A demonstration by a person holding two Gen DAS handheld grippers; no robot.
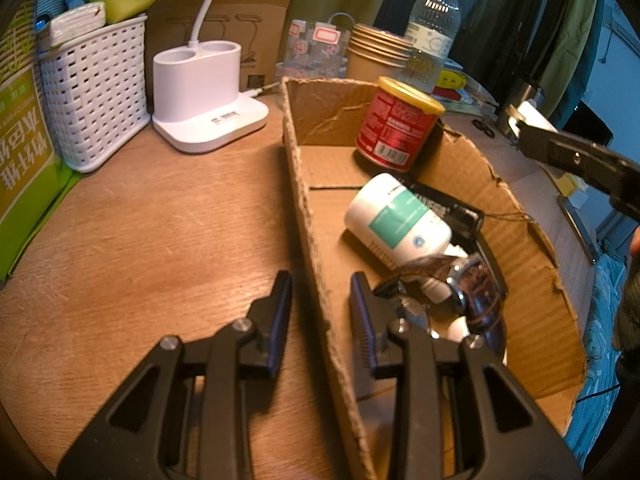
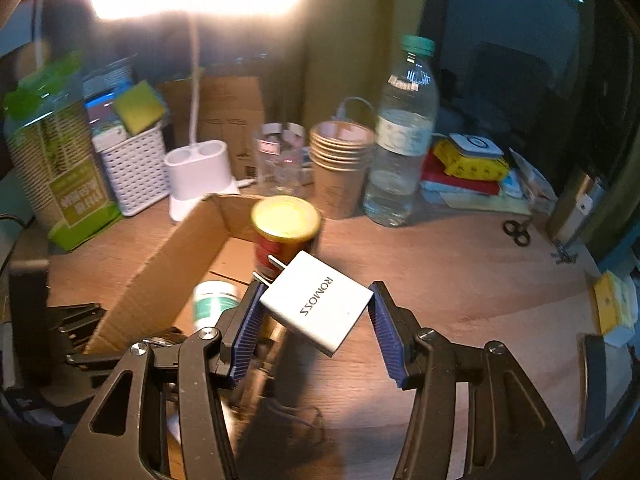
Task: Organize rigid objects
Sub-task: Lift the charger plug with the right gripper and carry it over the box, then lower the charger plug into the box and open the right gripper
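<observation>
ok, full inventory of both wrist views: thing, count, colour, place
cardboard box: 1, brown, open, on the wooden desk
can: 1, red with yellow lid, upright in box, far end
pill bottle: 1, white with green label, lying in box
charger: 1, white, ROMOSS, between right claw's fingers
paper cups: 1 stack, brown, behind box
water bottle: 1, clear with green cap, beside cups
lamp base: 1, white, left of box
basket: 1, white, far left
left claw: open, astride box wall
right claw: around charger
</observation>
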